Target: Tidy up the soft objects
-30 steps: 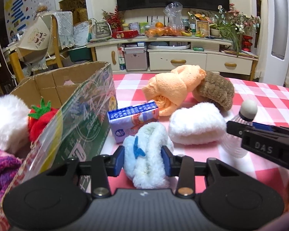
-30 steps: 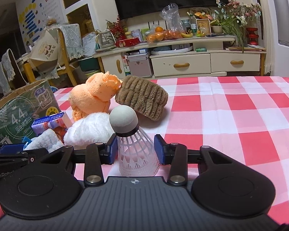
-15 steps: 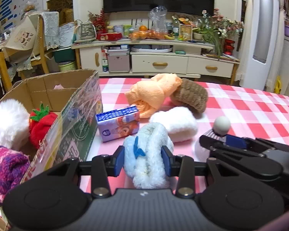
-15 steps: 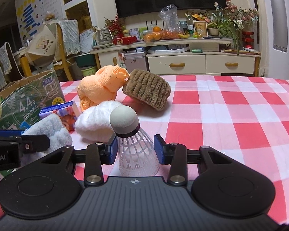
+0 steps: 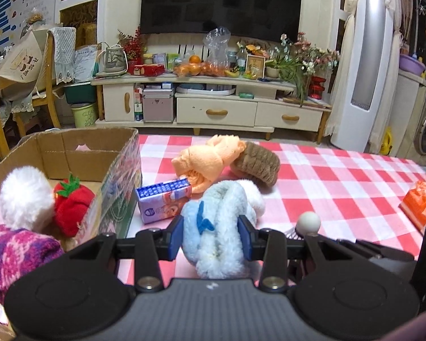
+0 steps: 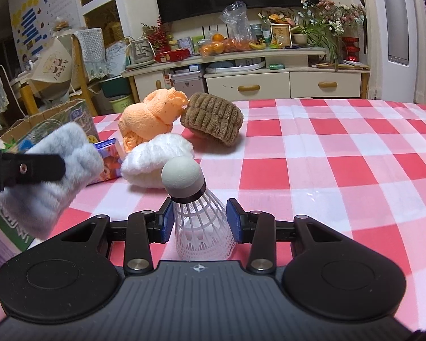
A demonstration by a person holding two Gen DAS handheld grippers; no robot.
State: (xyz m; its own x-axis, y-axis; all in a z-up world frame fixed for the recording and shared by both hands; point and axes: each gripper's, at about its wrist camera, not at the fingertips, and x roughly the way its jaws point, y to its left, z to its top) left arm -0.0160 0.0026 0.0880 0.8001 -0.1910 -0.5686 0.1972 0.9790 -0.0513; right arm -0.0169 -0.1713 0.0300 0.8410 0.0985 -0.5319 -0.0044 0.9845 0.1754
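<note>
Blue fluffy cloth btwn left claw pads.

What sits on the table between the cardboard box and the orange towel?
A small purple tissue pack lies between the cardboard box and the orange towel, seen clearly in the left wrist view.

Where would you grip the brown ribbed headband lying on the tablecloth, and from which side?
Grip the brown ribbed headband across its thick band, coming from above at its near, right end. It lies low as a flattened loop, and the orange cloth presses against its left end, so that side is crowded. A judgement only.
</note>
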